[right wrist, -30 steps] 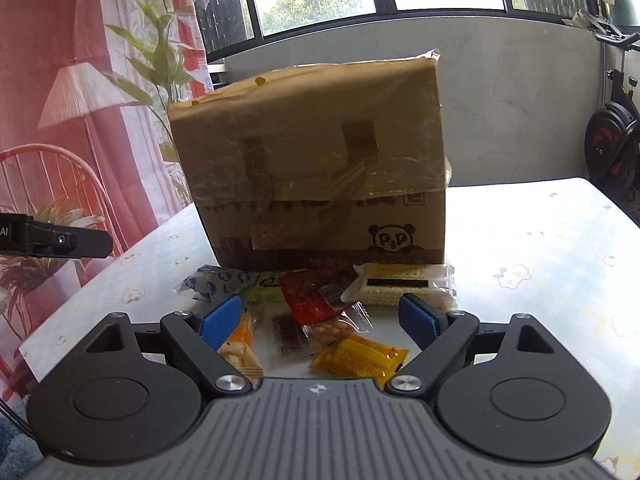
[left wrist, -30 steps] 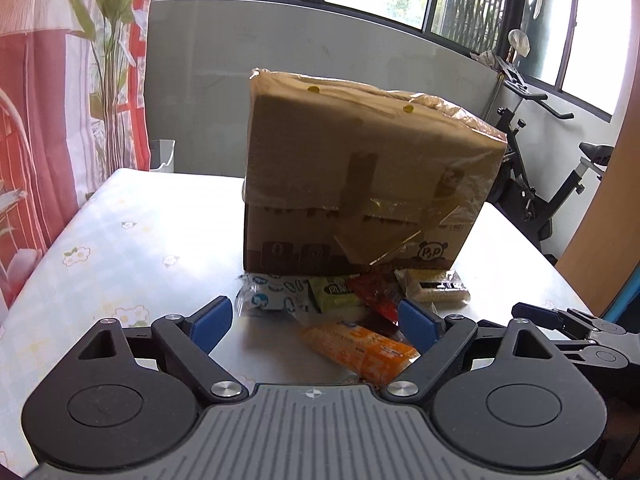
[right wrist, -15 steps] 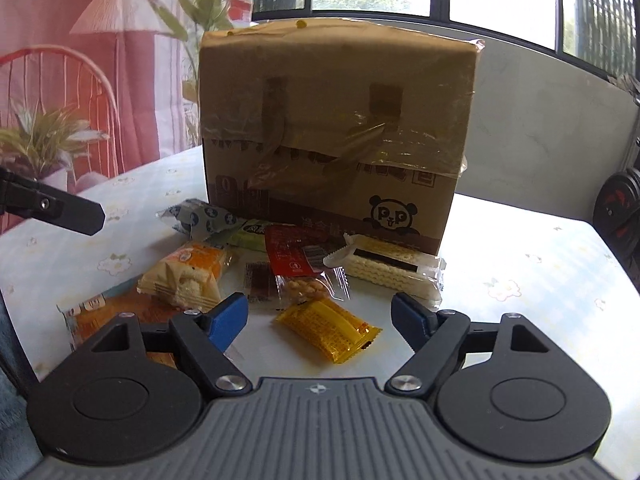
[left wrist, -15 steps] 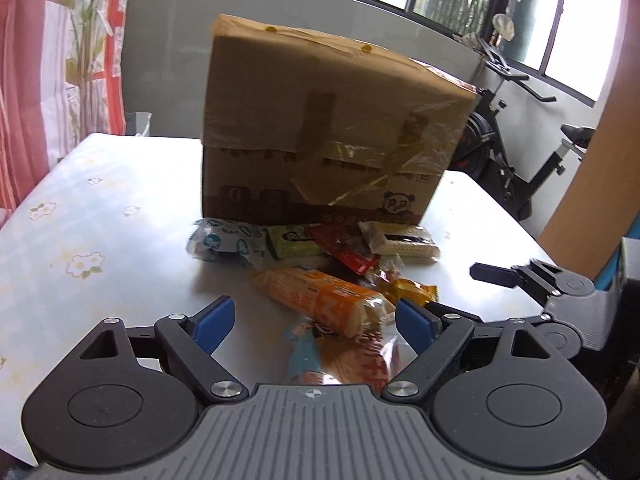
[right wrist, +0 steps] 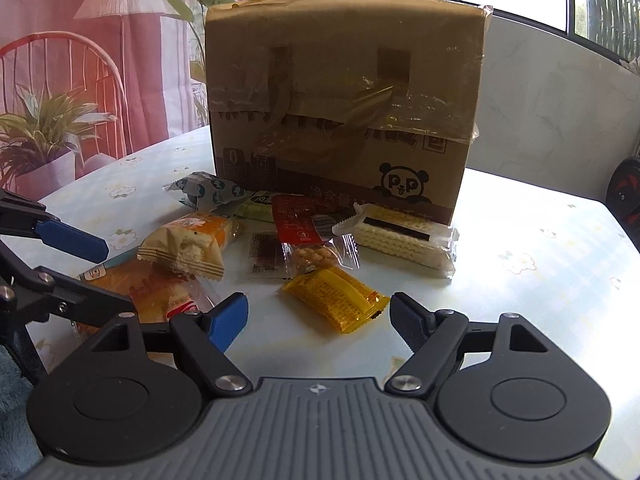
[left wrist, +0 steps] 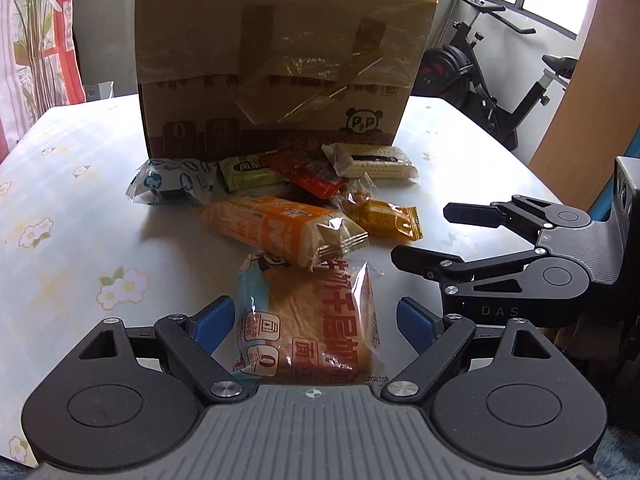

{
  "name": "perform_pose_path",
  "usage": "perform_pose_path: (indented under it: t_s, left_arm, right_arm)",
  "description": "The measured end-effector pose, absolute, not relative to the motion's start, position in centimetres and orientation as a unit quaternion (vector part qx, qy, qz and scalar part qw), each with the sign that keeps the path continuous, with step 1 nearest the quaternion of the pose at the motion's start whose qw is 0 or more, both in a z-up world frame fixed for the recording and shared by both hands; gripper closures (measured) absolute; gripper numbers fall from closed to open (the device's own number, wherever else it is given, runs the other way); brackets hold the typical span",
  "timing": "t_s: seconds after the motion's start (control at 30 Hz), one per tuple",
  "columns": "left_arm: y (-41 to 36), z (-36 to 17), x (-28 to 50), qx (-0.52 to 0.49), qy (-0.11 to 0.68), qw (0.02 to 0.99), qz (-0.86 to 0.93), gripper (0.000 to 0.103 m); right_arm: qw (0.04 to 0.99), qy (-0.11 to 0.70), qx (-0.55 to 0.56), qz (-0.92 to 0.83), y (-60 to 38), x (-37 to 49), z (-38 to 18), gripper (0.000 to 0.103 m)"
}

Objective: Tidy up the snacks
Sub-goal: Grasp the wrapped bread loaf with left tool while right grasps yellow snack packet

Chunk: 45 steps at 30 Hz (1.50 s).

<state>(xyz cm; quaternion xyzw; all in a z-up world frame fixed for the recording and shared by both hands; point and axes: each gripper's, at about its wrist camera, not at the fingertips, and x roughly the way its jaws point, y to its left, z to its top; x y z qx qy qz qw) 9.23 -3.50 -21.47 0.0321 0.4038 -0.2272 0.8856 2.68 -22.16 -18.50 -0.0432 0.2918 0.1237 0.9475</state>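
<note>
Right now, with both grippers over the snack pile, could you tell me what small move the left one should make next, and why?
Probably ease the left gripper slightly lower and close. The bread packet already lies between its open fingers, neither pad touching it, and it is the nearest snack, clear of the cardboard box.

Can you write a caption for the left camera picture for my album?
Open left tongs straddle a bread packet before a snack pile and cardboard box.

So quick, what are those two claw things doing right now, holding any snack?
Left gripper: open, straddling the bread packet, pads not touching it.
Right gripper: open, holding nothing; the yellow snack packet lies just ahead.
</note>
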Motion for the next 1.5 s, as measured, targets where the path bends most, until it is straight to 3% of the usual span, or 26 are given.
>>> perform_pose_path:
  t_s: [0.37, 0.63, 1.1, 1.2, 1.5]
  left_arm:
    - [-3.4, -23.5, 10.4, 0.02, 0.443, 0.874, -0.202, 0.012]
    - [-1.2, -22.9, 10.9, 0.015, 0.426, 0.897, -0.118, 0.021]
    - [1.3, -22.8, 11.6, -0.02, 0.42, 0.905, -0.067, 0.021]
    - [1.4, -22.9, 11.5, -0.023, 0.419, 0.905, -0.069, 0.021]
    - [1.3, -23.2, 11.6, -0.023, 0.421, 0.904, -0.068, 0.021]
  right_arm:
    - [0.948, 0.297, -0.027, 0.112, -22.7, 2.7, -18.7, 0.023]
    - [0.948, 0.299, -0.026, 0.11, -22.7, 2.7, -18.9, 0.023]
    - [0.928, 0.333, -0.096, 0.137, -22.1, 7.8, -19.6, 0.023]
    - [0.925, 0.337, -0.091, 0.151, -22.1, 8.4, -20.2, 0.031]
    - [0.932, 0.323, -0.07, 0.15, -22.2, 7.7, -20.5, 0.04]
